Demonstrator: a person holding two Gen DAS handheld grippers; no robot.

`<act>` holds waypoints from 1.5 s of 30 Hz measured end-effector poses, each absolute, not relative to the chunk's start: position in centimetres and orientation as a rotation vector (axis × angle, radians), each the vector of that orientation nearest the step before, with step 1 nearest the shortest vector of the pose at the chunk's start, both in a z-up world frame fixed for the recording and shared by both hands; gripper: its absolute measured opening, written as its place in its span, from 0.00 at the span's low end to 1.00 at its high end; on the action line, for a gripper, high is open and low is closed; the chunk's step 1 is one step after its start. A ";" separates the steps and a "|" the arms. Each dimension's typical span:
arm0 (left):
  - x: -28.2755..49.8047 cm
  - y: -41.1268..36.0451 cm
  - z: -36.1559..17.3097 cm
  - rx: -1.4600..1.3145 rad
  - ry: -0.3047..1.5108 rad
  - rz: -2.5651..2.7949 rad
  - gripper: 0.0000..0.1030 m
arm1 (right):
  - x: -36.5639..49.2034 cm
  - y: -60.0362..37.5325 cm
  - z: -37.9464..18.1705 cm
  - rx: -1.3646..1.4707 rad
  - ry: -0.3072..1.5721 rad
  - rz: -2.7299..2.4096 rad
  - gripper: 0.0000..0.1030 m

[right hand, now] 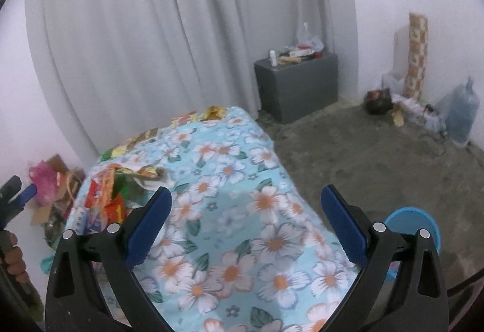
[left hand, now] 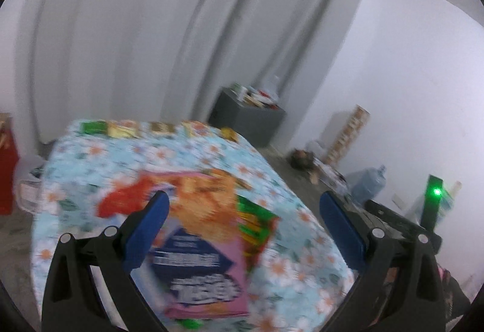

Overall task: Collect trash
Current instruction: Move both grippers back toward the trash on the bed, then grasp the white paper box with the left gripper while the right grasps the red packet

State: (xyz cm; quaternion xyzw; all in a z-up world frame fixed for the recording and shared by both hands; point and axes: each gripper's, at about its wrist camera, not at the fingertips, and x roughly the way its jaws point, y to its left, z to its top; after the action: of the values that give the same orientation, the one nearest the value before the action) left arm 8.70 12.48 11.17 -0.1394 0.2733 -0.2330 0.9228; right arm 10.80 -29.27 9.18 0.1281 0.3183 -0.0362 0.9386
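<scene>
Floral-clothed table [right hand: 230, 211] before grey curtain [right hand: 169, 29]; grey cabinet [right hand: 298, 87] and water jug [right hand: 461, 111] beyond. Left view only: pink-and-navy wrapper [left hand: 205, 265] topping blurred wrapper heap [left hand: 187, 205], long axis running toward far edge, lying between fingers and nearer left pad [left hand: 148, 229]. Right view only: blue bucket [right hand: 414, 223] off table's right edge; same heap near left edge, clear of fingers. Left gripper [left hand: 242, 229] and right gripper [right hand: 245, 226] both spread wide, holding nothing.
</scene>
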 end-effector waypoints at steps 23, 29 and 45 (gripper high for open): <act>9.6 20.8 4.6 -0.436 0.643 -0.328 0.95 | 16.6 -24.8 4.1 0.529 0.883 0.274 0.78; 10.5 20.7 1.3 -0.487 0.766 -0.359 0.94 | 17.2 -23.8 1.9 0.544 0.963 0.292 0.78; 14.9 19.8 -4.6 -0.549 1.040 -0.284 0.94 | 18.2 -23.0 0.4 0.564 1.016 0.331 0.79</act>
State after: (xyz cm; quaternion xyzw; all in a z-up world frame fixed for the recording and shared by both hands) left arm 14.92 19.77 -4.60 -0.2582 0.4891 -0.1334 0.8224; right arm 18.23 -22.98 0.38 0.2650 0.4776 0.1556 0.8231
